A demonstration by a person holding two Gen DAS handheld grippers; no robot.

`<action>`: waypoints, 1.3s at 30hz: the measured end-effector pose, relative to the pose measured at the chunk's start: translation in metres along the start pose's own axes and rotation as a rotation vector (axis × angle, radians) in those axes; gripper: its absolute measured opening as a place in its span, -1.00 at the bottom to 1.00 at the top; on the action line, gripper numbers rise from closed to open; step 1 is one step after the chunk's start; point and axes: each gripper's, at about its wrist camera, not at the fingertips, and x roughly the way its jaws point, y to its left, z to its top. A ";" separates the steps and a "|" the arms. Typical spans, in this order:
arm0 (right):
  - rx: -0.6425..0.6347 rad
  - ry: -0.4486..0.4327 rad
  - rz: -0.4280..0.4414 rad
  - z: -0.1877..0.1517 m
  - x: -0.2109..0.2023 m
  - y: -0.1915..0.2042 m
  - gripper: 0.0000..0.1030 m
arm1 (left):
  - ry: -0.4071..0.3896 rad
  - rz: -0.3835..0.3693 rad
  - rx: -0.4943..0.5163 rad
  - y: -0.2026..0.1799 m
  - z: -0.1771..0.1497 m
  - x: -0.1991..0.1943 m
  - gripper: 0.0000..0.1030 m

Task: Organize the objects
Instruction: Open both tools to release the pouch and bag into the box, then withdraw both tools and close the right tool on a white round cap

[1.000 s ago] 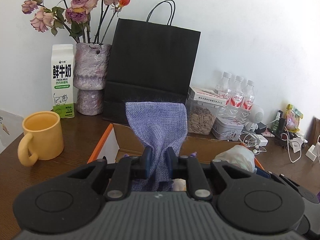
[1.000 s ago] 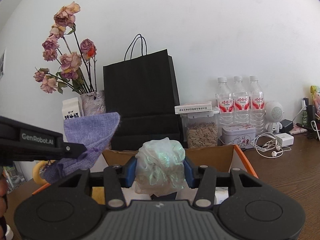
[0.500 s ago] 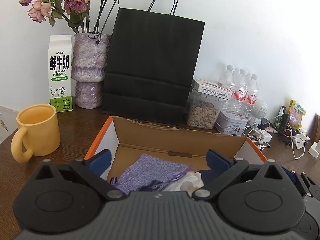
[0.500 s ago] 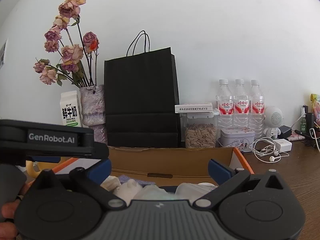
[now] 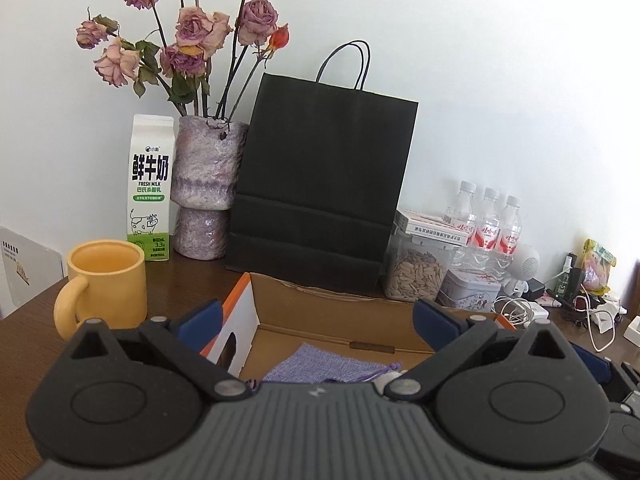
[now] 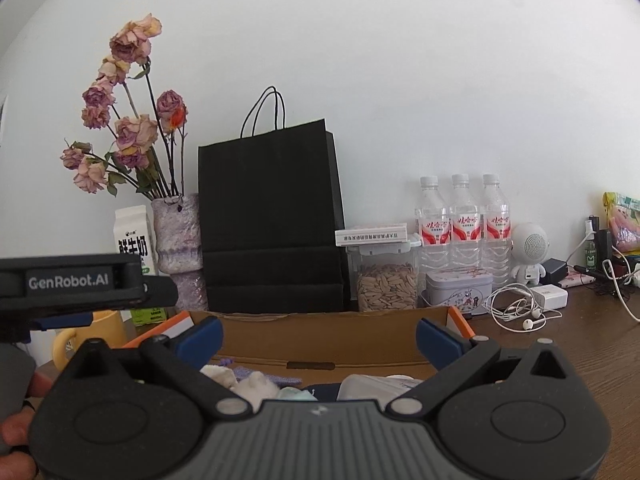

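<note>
Both the left hand-held gripper (image 5: 316, 322) and right hand-held gripper (image 6: 318, 336) stand released and empty; lift clear of the pouch (image 5: 324, 366) and box (image 5: 340, 306) below before seeking further items.

We are looking forward from each wrist, low and close over the cardboard box (image 5: 320, 304), facing the wall, both views sharing the black paper bag (image 6: 272, 224), left view sitting further left.

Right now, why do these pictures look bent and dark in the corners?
Left wrist view: fisheye bending leans the black paper bag; corners go dark. Right wrist view: the same curve; even daylight, soft shadows, water bottles sharp, the gripper body close below blocks the cardboard box.
</note>
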 end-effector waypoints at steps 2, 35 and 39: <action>-0.014 -0.019 0.002 0.001 -0.008 0.003 1.00 | -0.027 -0.003 -0.001 0.003 -0.004 -0.009 1.00; -0.070 0.261 -0.021 -0.046 -0.117 0.010 1.00 | 0.132 0.068 0.073 0.048 -0.083 -0.126 1.00; -0.079 0.301 -0.021 -0.050 -0.119 0.011 1.00 | 0.158 0.054 0.047 0.053 -0.086 -0.131 1.00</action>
